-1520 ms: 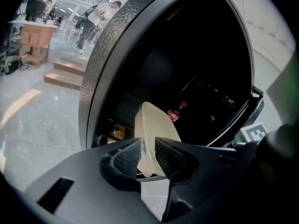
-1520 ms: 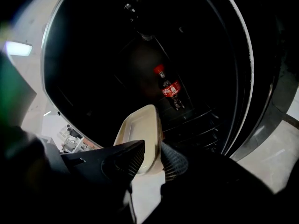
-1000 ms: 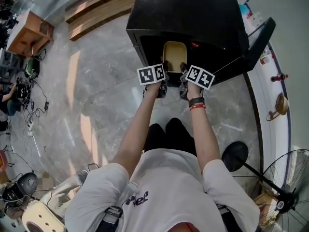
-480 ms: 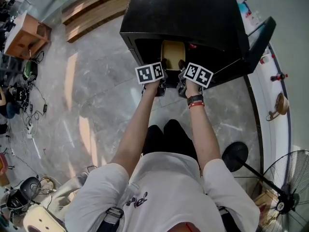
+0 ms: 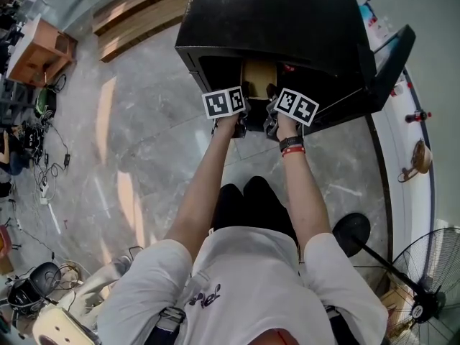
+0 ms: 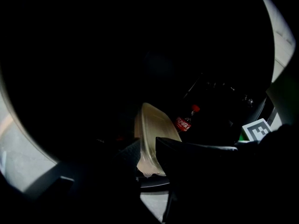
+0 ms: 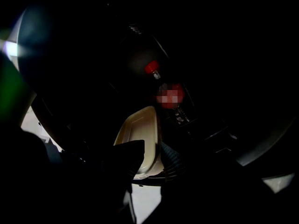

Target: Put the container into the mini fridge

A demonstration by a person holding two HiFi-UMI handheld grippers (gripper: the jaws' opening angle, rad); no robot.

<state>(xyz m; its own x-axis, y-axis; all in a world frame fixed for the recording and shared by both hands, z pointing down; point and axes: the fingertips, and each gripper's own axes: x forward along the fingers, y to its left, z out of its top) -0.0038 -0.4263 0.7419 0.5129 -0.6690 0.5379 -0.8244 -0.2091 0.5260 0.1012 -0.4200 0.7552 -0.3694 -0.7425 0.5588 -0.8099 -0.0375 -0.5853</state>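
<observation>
Beige container is in mouth of black mini fridge. Far end hidden under fridge top in head view. Whether it rests on shelf, cannot tell. Contents not visible. Left gripper pinches near left rim, right gripper pinches near right rim; dark jaws cover that edge. Fridge inside almost black in both gripper views. Red-capped bottle shows just beyond container. Fridge door stands open at right.

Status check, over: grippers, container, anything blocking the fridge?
Both clamped on container: left gripper, right gripper. It sits partly inside the open mini fridge. Inside, a red-capped bottle off to the right; path looks clear.
</observation>
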